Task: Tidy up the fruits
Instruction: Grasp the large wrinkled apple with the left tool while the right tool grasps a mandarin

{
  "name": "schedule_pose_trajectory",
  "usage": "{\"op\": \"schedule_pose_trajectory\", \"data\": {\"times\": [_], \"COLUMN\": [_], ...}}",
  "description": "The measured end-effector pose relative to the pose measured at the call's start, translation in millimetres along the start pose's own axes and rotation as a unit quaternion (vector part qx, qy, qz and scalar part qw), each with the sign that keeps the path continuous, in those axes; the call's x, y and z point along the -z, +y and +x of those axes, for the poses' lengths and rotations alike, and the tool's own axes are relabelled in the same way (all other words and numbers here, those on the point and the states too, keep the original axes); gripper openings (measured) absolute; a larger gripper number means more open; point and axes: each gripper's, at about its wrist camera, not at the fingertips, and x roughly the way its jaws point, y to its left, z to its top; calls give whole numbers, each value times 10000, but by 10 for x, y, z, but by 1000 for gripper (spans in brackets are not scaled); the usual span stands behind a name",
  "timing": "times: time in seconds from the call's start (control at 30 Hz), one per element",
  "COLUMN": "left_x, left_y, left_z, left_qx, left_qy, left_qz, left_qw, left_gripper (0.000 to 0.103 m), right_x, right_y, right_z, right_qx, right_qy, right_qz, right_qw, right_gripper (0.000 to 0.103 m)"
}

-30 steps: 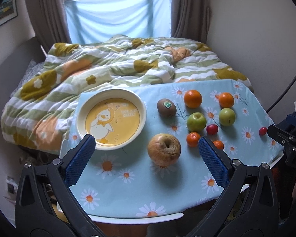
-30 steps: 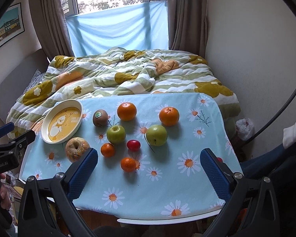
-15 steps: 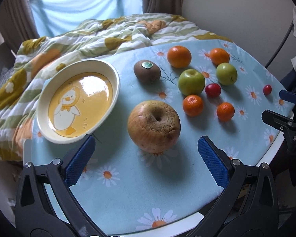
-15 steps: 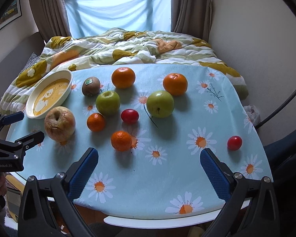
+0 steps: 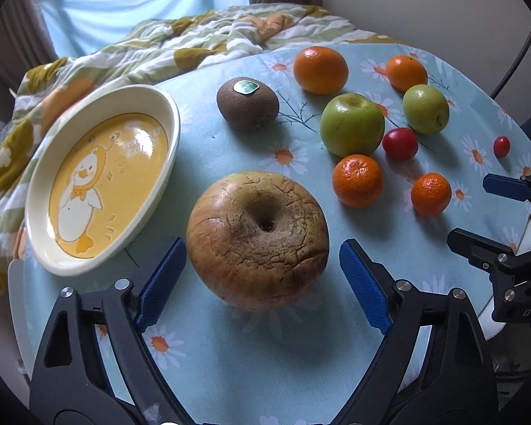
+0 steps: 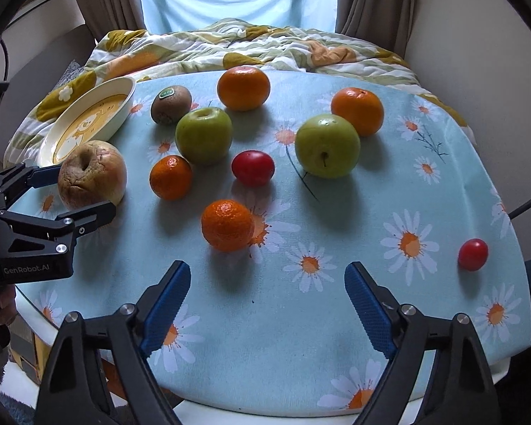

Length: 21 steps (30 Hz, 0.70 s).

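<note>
Left wrist view: the left gripper (image 5: 262, 276) is spread wide, its blue pads (image 5: 163, 279) on either side of the wrinkled apple (image 5: 257, 239), which sits on the cloth (image 5: 230, 354) between the fingers; whether the pads touch it cannot be told. Ahead and to the left lies the plate (image 5: 35, 191), empty, just beside the apple. Straight ahead beyond the apple is the kiwi (image 5: 247, 104). Ahead to the right are a green apple (image 5: 352, 124), a mandarin (image 5: 357, 180) and a tomato (image 5: 400, 143). The right gripper (image 5: 485, 212) shows at the far right, fingers apart.

Right wrist view: the right gripper (image 6: 267, 304) is wide open and holds nothing, low over the cloth (image 6: 301, 336). Just ahead of its left finger sits a mandarin (image 6: 227, 225). Farther ahead are a tomato (image 6: 253, 168) and two green apples (image 6: 203, 134) (image 6: 326, 146). A small tomato (image 6: 472, 254) lies off to the right. At far left the left gripper (image 6: 85, 194) straddles the wrinkled apple (image 6: 92, 175), with the plate (image 6: 120, 113) behind it
</note>
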Motion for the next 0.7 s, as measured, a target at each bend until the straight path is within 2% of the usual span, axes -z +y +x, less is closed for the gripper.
{"op": "schedule_pose_trajectory", "data": {"times": [0.17,0.23,0.43,0.7], "left_x": [-39,-49,-51,-13], "left_y": [-6,-9,69,35], "left_z": [62,87,91,72], "left_qx": [-27,-97,15,-86], "left_qy": [47,89,132,131], "left_qz": [-95,-71,-210,-174], "left_qw": [9999,9999,9997,9997], "left_gripper": [93,80,80,80], "right_x": [-81,-102,-167,-229], "right_y": [21,37,114,219], "right_z": [117,155,244,305], "right_qx": [-57,-87,-301,-261], "right_qy": [115,143,231,186], "right_qz": [-169,-234,-377,-574], "right_qw": [9998,9996,9986,9978], "right_gripper": [76,76,62,53]}}
